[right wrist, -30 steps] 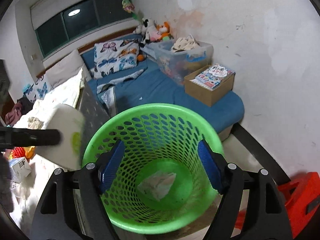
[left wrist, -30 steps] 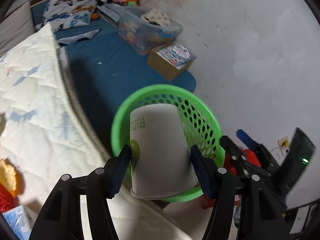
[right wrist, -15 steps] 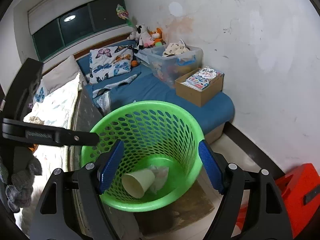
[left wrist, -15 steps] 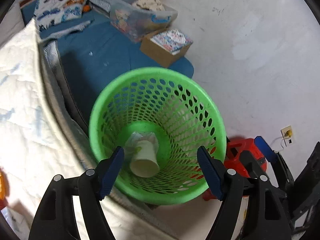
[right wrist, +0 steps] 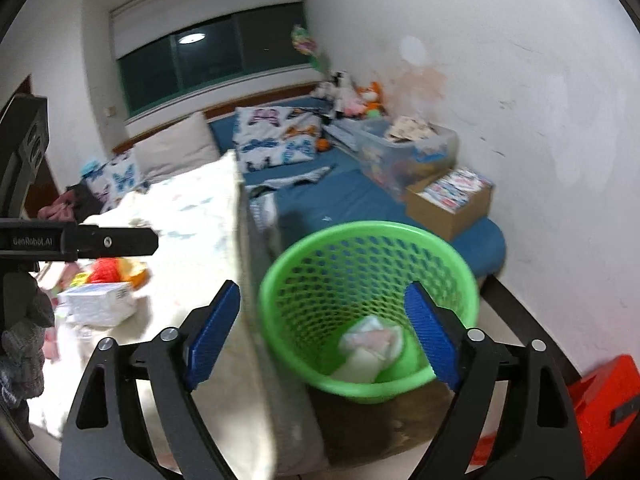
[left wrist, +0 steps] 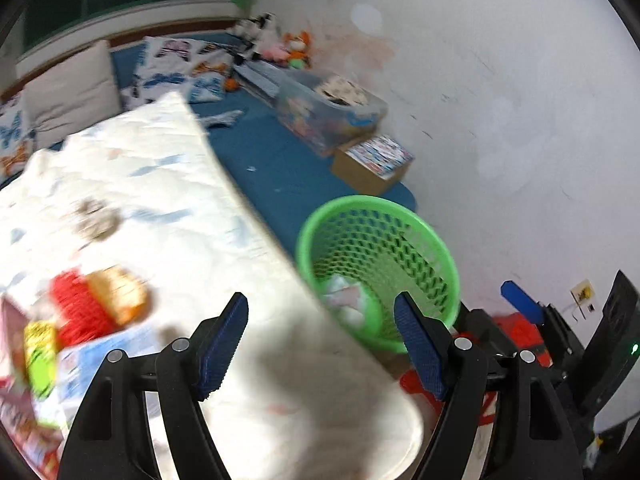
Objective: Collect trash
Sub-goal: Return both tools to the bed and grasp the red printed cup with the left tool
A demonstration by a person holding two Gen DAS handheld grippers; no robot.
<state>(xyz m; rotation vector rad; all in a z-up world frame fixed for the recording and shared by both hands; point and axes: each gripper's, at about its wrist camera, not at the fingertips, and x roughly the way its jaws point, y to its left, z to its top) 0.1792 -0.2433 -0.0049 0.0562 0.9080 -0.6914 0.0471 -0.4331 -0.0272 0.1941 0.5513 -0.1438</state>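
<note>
Bedroom with a white quilted bed [left wrist: 132, 200]. Beside it, my green basket [right wrist: 368, 240] holds a paper cup [right wrist: 360, 364] and wrappers. My left gripper [left wrist: 320, 344] and right gripper [right wrist: 320, 336] gape empty. Colourful litter [left wrist: 96, 308] on the bed remains uncollected.

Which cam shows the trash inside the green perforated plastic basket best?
Right wrist: it looks into the green perforated plastic basket, showing the white crumpled trash on its floor. Left wrist sees only a blurred sliver, partly cut off by the white quilt.
</note>
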